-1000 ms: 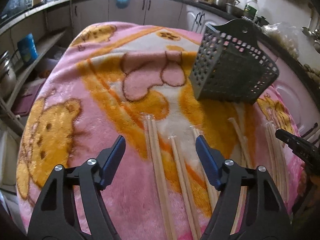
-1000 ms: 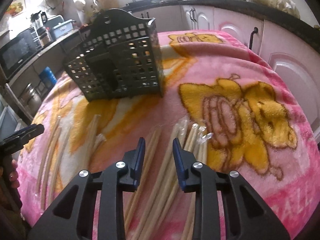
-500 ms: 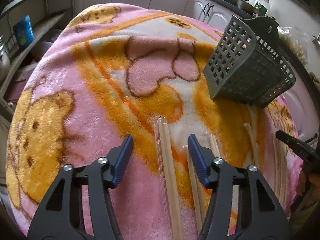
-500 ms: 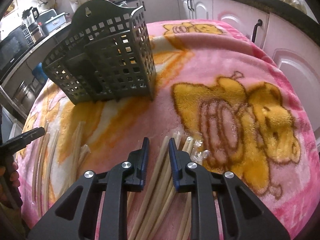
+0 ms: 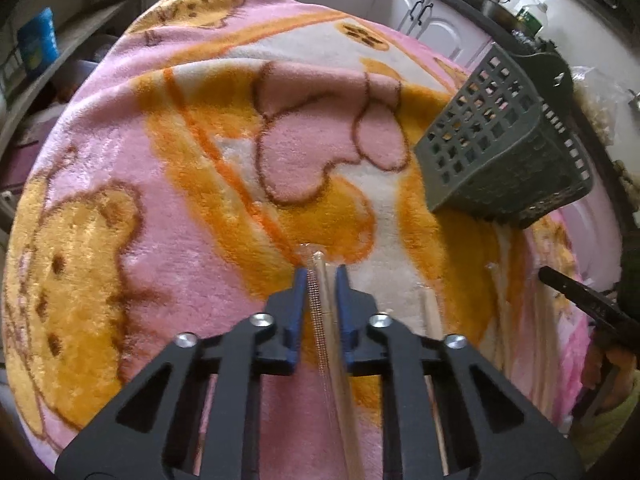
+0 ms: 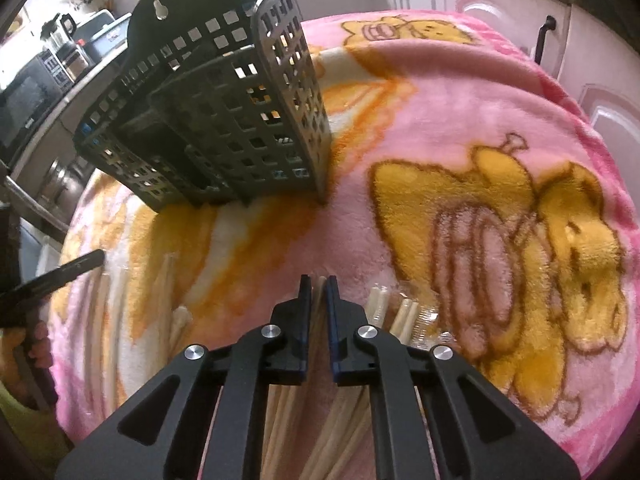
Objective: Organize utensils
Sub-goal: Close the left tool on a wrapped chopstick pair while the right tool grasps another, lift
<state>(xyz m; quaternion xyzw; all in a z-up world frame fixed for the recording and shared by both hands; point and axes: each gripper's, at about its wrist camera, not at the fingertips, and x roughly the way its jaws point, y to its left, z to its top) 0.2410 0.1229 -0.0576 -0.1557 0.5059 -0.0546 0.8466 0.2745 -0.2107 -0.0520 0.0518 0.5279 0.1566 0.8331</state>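
I am closing both sets of fingers at once. A second ago the left gripper [image 5: 321, 276] was spread wide above the blanket [image 5: 168, 184]; now its blue fingers [image 5: 299, 292] are drawn in around one wrapped pair of chopsticks [image 5: 318, 304], a thin gap left on the right side, so I judge the pinch nearly made rather than firm. The right gripper [image 6: 316, 286] has narrowed likewise, and it is now squeezing onto a pale chopstick pair [image 6: 320, 292] at the top of the loose bundle [image 6: 384, 308] beside it; whether the pads are pressing the wood I cannot tell.

The basket [image 6: 224, 120] is standing on the blanket well ahead of both grippers, tilted and apparently empty, while more chopsticks [image 6: 168, 292] are lying flat between the two tools.

So I am moving from reaching to grasping: each hand should soon be lifting a pair toward that basket. The slippery plastic wrapper could let the left pair slide.
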